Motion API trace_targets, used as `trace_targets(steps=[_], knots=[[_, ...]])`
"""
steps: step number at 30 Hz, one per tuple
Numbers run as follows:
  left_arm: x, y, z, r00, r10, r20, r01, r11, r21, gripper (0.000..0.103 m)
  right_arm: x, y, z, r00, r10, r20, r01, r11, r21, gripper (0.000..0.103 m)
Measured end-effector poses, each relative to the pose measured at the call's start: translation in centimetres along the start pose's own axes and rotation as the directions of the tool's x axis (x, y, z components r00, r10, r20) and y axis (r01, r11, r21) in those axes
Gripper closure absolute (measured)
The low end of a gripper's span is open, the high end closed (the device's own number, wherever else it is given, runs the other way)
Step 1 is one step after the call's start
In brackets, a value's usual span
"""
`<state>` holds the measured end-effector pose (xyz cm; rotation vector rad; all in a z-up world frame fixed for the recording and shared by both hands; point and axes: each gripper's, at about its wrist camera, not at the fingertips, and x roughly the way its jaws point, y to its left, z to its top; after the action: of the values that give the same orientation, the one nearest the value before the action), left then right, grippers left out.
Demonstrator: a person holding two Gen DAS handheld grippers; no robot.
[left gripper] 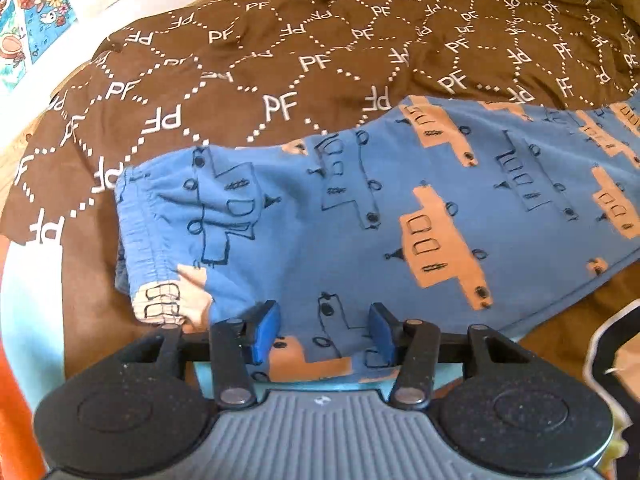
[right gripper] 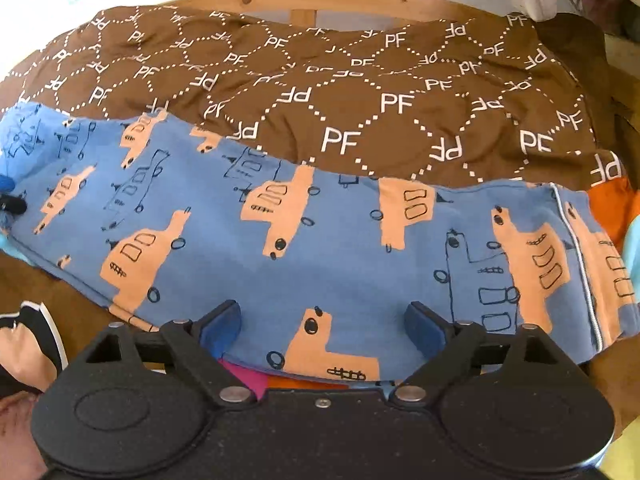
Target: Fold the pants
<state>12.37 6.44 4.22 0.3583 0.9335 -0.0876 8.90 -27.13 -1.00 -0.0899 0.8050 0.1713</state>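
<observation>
A home bedroom: brown patterned quilt (left gripper: 320, 60), wooden bed frame (right gripper: 280, 0), cartoon bedding (left gripper: 36, 12).

pants (left gripper: 400, 200) cut off at right edge, near hem hidden by left gripper (left gripper: 324, 332)

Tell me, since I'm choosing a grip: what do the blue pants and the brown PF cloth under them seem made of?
The blue pants look like soft matte cotton knit: they lie limp, with a gathered elastic waistband. The brown PF cloth looks like thin, smooth woven fabric, likely cotton or polyester: fine creases, printed white letters, slight sheen.
</observation>
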Motion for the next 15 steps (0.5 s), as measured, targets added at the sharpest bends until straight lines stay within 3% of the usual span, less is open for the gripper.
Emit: trace_targets(steps=[2, 4, 7, 8, 10, 12, 15], knots=[[-0.2, 0.1, 1.4, 0.992, -0.1, 0.081, 0.103, 0.994, -0.035, 0.038, -0.4, -0.2, -0.1, 1.0, 0.003, 0.019, -0.003, 1.0, 0.02, 0.011], [-0.1, -0.8, 3.6, 0.969, -0.179, 0.171, 0.19, 0.98, -0.054, 0.03, -0.5, -0.3, -0.2, 1.0, 0.011, 0.019, -0.012, 0.999, 0.034, 0.01], [2.4, -2.6, 7.5, 0.938, -0.26, 0.228, 0.29, 0.951, -0.111, 0.03, -0.5, -0.3, -0.1, 1.0, 0.01, 0.025, -0.011, 0.999, 0.032, 0.009], [3.7, -3.2, 8.6, 0.936, -0.272, 0.222, 0.306, 0.943, -0.134, 0.032, -0.5, -0.2, -0.1, 1.0, 0.01, 0.028, -0.011, 1.0, 0.029, 0.008], [6.4, -4.1, 10.1, 0.955, -0.257, 0.151, 0.28, 0.947, -0.16, 0.037, -0.5, -0.2, -0.2, 0.999, 0.006, 0.034, -0.007, 1.0, 0.023, 0.008], [8.9, -4.4, 10.0, 0.979, -0.196, 0.053, 0.202, 0.967, -0.156, 0.04, -0.5, -0.3, -0.4, 0.999, -0.005, 0.041, 0.004, 1.0, 0.019, 0.008], [8.1, -4.6, 8.7, 0.984, -0.17, 0.061, 0.175, 0.979, -0.1, 0.04, -1.2, -0.9, -0.4, 0.998, -0.028, 0.063, 0.025, 0.999, 0.045, 0.008]])
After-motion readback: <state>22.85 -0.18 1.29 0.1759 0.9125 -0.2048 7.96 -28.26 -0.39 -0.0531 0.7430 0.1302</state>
